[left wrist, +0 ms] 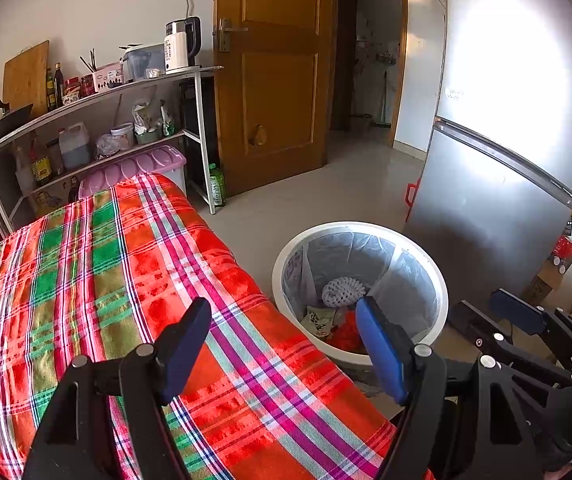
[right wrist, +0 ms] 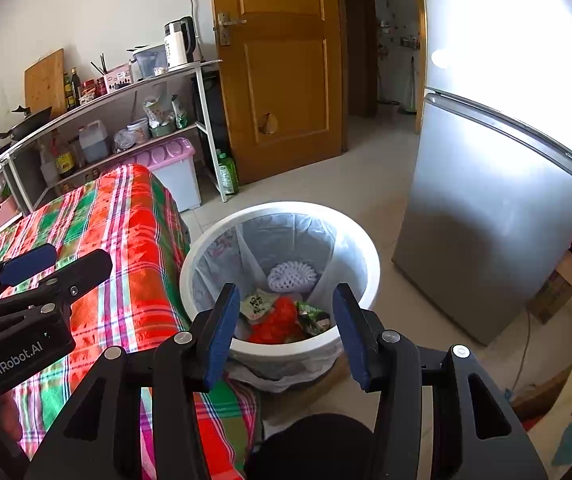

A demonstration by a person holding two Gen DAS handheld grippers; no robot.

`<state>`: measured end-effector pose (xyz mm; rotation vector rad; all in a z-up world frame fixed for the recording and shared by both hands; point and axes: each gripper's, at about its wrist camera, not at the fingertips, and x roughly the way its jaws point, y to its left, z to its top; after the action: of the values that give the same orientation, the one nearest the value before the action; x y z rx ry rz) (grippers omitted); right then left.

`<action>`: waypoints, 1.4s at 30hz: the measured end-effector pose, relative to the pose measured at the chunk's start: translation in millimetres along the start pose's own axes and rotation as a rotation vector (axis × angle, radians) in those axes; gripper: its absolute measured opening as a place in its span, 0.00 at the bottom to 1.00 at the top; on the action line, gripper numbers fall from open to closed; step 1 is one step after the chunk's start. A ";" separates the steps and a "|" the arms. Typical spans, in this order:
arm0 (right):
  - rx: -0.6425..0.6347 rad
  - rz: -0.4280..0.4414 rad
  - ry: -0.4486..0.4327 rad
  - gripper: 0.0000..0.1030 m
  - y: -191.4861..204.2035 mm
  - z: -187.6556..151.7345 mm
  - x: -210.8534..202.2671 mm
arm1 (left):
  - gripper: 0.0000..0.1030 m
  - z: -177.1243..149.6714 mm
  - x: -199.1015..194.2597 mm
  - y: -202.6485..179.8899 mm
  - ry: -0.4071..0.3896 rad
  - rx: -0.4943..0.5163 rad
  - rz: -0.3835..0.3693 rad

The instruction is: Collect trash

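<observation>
— Since both my grippers hung empty, where did the trash lie from them?

— Below and ahead of my right gripper [right wrist: 282, 330], whose jaws stood wide apart with nothing between them. The white waste bin [right wrist: 360, 240] sat on the floor just beside the edge of the plaid-covered table [right wrist: 126, 248], and its plastic liner held a white foam net [right wrist: 292, 276], a red wrapper [right wrist: 276, 326] and two printed packets. Nothing showed a long axis; it was a loose heap.

— And your left?

— My left gripper [left wrist: 284, 346] hovered over the table's near edge, jaws also spread and empty, the bin off to its right. The cloth I could see was bare, so I judged the right arm the nearer one.

— Anything in the way?

— The steel refrigerator [right wrist: 486, 200] stood near the bin's far side, apart from it; only the bin's rim crowded a reach.
</observation>
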<state>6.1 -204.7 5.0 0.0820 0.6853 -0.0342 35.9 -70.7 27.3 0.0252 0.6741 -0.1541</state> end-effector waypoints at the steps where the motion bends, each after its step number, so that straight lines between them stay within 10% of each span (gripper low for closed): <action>1: 0.000 0.000 0.000 0.48 -0.1 0.1 -0.1 | 0.74 -0.2 0.3 0.3 0.002 -0.001 0.001; 42: 0.006 -0.008 0.003 0.48 -0.6 -1.4 -0.3 | 0.75 -2.6 4.5 6.9 0.011 -0.036 0.005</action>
<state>4.9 -205.1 4.1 0.0853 0.6887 -0.0436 38.8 -64.4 22.2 -0.0070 0.6879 -0.1370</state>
